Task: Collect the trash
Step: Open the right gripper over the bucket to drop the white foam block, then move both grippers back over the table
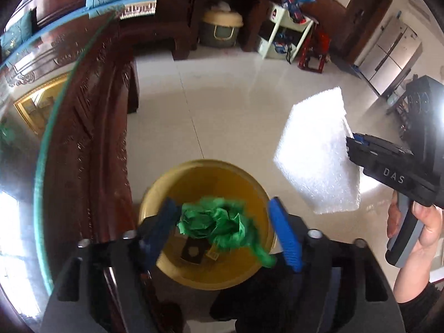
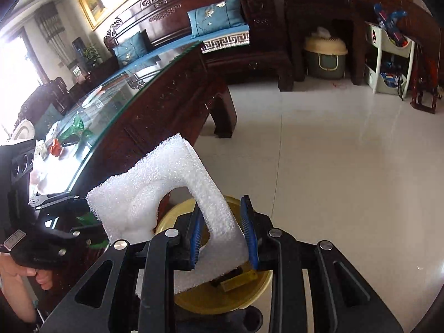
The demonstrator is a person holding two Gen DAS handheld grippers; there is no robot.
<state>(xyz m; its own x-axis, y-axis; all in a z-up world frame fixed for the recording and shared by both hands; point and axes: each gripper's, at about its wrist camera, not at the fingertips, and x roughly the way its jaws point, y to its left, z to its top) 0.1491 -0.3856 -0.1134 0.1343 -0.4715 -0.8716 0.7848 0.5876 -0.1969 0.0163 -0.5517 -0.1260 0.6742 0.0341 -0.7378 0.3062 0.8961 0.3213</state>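
Down on the pale floor, just beside the glass-topped wooden table (image 2: 155, 83), stands the yellow bin (image 1: 155, 194). Over the bin's right side hangs a white foam block (image 1: 316, 152), squeezed between the blue pads of the right gripper (image 2: 222, 238). Directly above the bin's mouth sits the left gripper (image 1: 224, 230), its jaws spread wide, and a crumpled green wrapper (image 1: 216, 222) lies loose between them, pressed by neither pad. A dark scrap (image 1: 194, 249) rests on the bin's bottom.
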